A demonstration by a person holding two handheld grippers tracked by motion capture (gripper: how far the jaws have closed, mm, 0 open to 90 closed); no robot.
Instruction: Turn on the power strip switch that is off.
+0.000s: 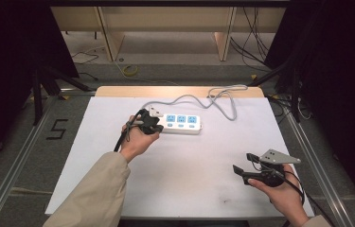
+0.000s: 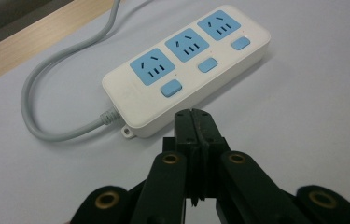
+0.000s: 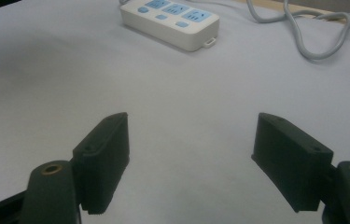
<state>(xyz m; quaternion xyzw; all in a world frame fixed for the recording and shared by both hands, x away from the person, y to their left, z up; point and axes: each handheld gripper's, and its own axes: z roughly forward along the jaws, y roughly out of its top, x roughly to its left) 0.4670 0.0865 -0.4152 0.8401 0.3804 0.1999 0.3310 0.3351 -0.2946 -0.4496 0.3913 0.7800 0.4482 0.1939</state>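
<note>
The work in hand centres on the white power strip (image 1: 181, 123), which lies flat on the white table (image 1: 118, 189) a little above the middle of the high view, its grey cable (image 1: 222, 101) looping off toward the upper right of that frame. The left gripper (image 1: 149, 124) sits at the strip's left end, and in the left gripper view its jaws are pressed together with nothing between them, their tips just short of the strip's near long edge, close to the cable end and the first blue switch (image 2: 171, 87). That reads as an approach to press something rather than to grasp: closed jaws make a blunt fingertip, and the nearest targets are the three rocker switches that sit one below each blue socket (image 2: 153, 66). The next move, as I judge it, calls for lifting the tips slightly over the strip's edge and coming down square on the chosen switch, without shoving the light strip across the table. The right gripper (image 1: 245, 163) rests low in the lower right of the high view, well apart from the strip, jaws spread wide over bare table, and could steady the far end if the strip slides. As for writing, no brand or label can be read on the strip; a dark "5" (image 1: 57, 128) is marked on the floor at the left of the high view.
</note>
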